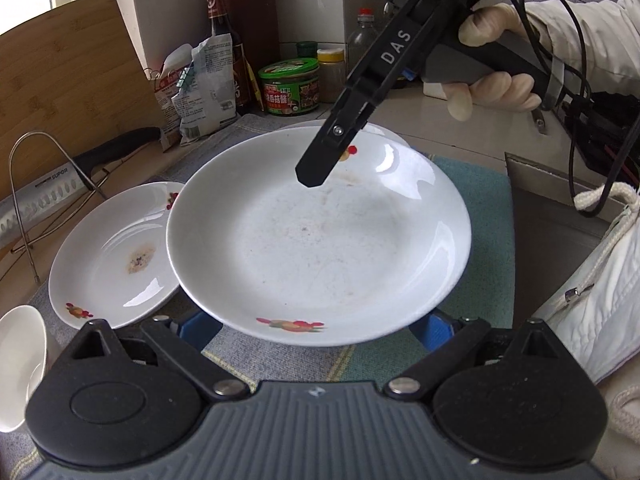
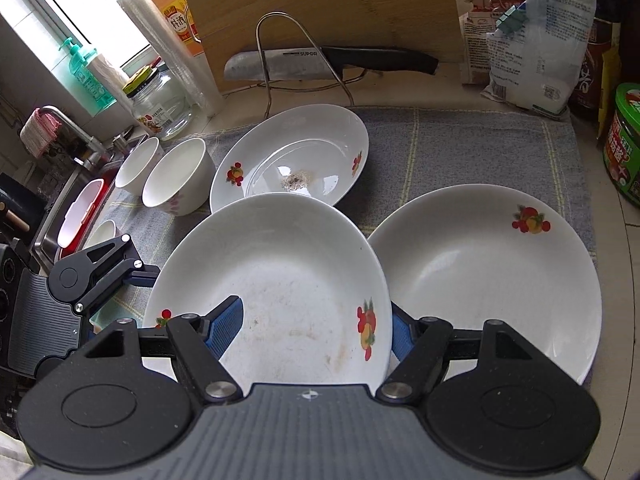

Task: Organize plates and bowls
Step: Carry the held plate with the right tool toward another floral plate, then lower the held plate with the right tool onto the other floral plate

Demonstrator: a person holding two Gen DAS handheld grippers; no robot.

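A white plate with fruit prints (image 1: 320,240) hangs tilted above the mat. My right gripper (image 2: 316,328) is shut on its rim, one blue pad (image 2: 230,326) on the upper face and the other behind the edge. In the left wrist view it (image 1: 316,176) reaches in from the far side. My left gripper (image 1: 314,328) is open wide, its blue fingers (image 1: 196,330) under the plate's near rim. A stained plate (image 2: 288,160) and a clean plate (image 2: 488,280) lie on the mat. Two white bowls (image 2: 176,176) stand at the left.
A grey checked mat (image 2: 460,148) covers the counter. A knife on a wire rack (image 2: 304,64) and a cutting board (image 2: 320,8) stand behind it. Jars and bags (image 2: 532,48) line the back right, and a sink (image 2: 76,208) lies left. A gloved hand (image 1: 496,84) holds the right gripper.
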